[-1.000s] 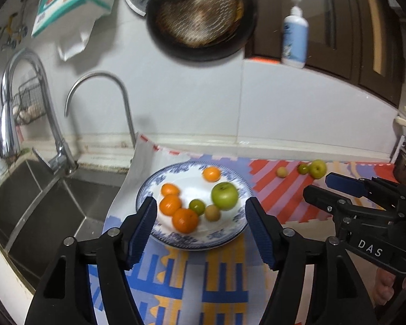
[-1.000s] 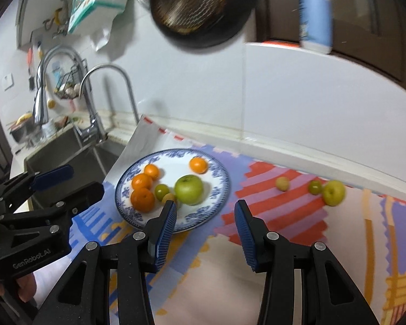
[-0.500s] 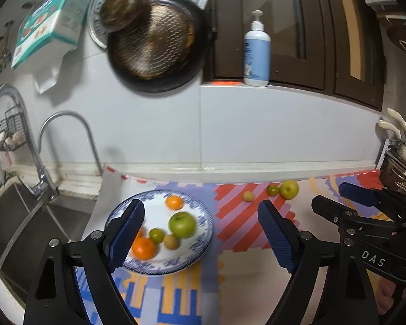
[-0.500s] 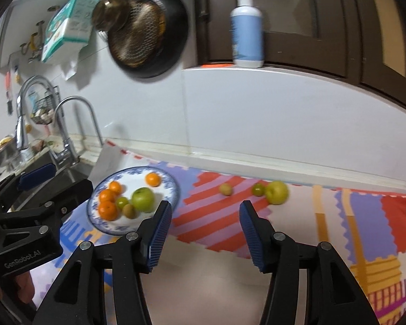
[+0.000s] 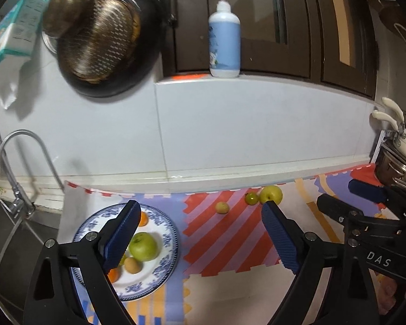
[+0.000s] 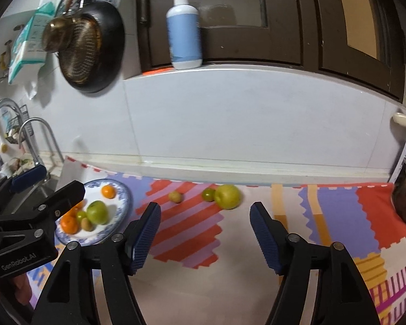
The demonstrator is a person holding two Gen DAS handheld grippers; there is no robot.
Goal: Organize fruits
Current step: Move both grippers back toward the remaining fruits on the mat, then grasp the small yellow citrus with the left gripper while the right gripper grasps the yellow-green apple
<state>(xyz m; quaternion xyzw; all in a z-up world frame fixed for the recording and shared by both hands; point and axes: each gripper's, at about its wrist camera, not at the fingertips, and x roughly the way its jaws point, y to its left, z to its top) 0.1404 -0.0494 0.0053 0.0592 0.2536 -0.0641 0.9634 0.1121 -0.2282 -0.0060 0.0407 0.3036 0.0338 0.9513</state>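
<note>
A blue-patterned plate point(image 5: 165, 268) point(image 6: 121, 208) on the colourful mat holds a green apple point(image 5: 143, 246) point(image 6: 97, 211), several oranges and small fruits. Three loose fruits lie further right near the wall: a yellow-green apple point(image 5: 270, 194) point(image 6: 227, 196), a small green fruit point(image 5: 251, 198) point(image 6: 208, 194) and a small yellowish fruit point(image 5: 222, 207) point(image 6: 175, 197). My left gripper point(image 5: 200, 233) hangs above the mat just right of the plate, its jaws opening with nothing between them. My right gripper point(image 6: 204, 233) is short of the loose fruits, jaws also opening and empty.
A sink with two taps point(image 5: 27, 162) lies left of the plate. A dark pan point(image 5: 102, 46) hangs on the tiled wall, a pump bottle point(image 5: 224, 40) stands on the ledge. Pots point(image 5: 403, 146) sit at the right end of the counter.
Both grippers have swung right, away from the plate toward the loose fruits, and both pairs of jaws have widened. The plate has slid to the left in both views.
</note>
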